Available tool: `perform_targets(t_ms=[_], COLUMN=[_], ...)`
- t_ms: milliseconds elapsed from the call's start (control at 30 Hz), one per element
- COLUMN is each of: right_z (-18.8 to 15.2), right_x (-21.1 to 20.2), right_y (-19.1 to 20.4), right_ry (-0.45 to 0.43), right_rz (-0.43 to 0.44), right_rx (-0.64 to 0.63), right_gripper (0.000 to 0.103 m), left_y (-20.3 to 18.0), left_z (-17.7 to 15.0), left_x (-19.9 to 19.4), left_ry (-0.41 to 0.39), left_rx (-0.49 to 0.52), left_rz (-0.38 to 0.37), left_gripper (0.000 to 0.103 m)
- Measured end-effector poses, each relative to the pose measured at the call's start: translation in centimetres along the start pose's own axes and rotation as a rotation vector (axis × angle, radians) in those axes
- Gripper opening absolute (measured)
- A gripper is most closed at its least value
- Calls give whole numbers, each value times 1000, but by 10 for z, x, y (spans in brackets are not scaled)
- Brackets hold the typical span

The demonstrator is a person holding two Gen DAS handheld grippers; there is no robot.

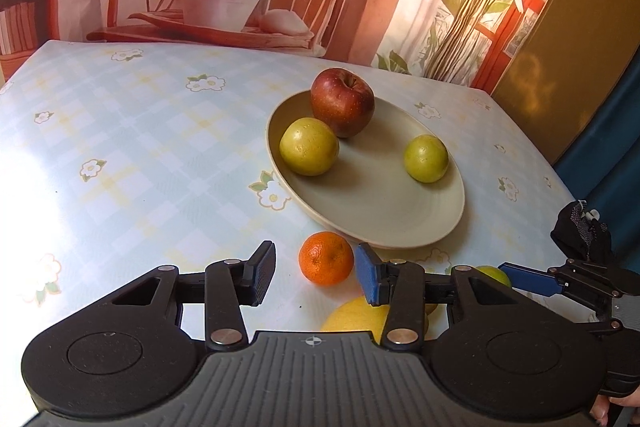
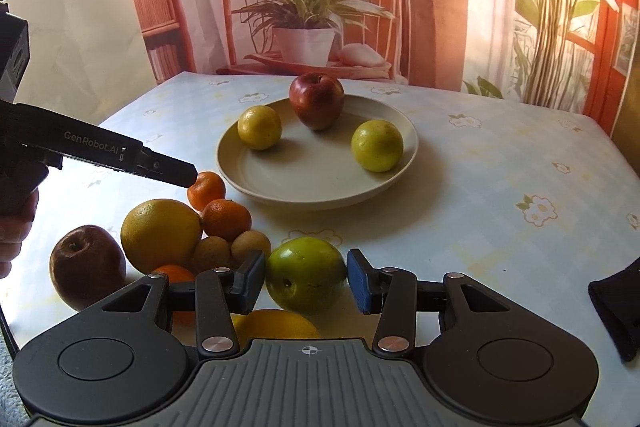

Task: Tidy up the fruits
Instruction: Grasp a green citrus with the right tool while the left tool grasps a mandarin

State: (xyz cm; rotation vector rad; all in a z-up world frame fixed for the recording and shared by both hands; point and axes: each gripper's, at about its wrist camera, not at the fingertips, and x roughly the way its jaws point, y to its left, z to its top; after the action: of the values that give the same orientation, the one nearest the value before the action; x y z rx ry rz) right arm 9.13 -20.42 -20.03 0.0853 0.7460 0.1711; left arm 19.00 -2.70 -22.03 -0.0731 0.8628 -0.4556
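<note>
Meanwhile both tools gape wide, left tool [image 1: 316, 277] around a dimpled tangerine [image 1: 326, 263], right tool [image 2: 306, 281] flanking a smooth green apple [image 2: 306, 273].

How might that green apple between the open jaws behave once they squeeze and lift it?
The green apple looks round and glossy, so it might slip or roll if the right gripper pinches off-centre. It seems firm enough to take a squeeze. If nudged, it may bump the small brown fruits beside it.
</note>
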Motion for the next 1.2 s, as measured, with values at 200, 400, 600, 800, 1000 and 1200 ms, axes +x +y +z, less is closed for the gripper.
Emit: perform_targets(t_ms=[200, 400, 600, 800, 1000, 1200], right_z=[-1, -1, -2, -1, -2, -2], right_x=[2, 2, 3, 4, 3, 7], right_y=[-3, -6, -8, -11, -14, -18], right_ry=[-9, -14, -21, -23, -23, -5], right_rz=[8, 23, 33, 41, 48, 63], right_rx=[10, 19, 31, 56, 88, 123], right_gripper=[41, 41, 41, 42, 43, 44], left_y=[5, 5, 14, 13, 10, 11], left_z=[2, -1, 0, 0, 2, 3], left_x=[15, 25, 31, 36, 33, 22], left_ry=[41, 51, 61, 66, 74, 43], left_rx=[-51, -52, -101, -100, -68, -43], left_rz=[-57, -65, -100, -105, -87, -85], left_gripper=[46, 45, 36, 36, 35, 35])
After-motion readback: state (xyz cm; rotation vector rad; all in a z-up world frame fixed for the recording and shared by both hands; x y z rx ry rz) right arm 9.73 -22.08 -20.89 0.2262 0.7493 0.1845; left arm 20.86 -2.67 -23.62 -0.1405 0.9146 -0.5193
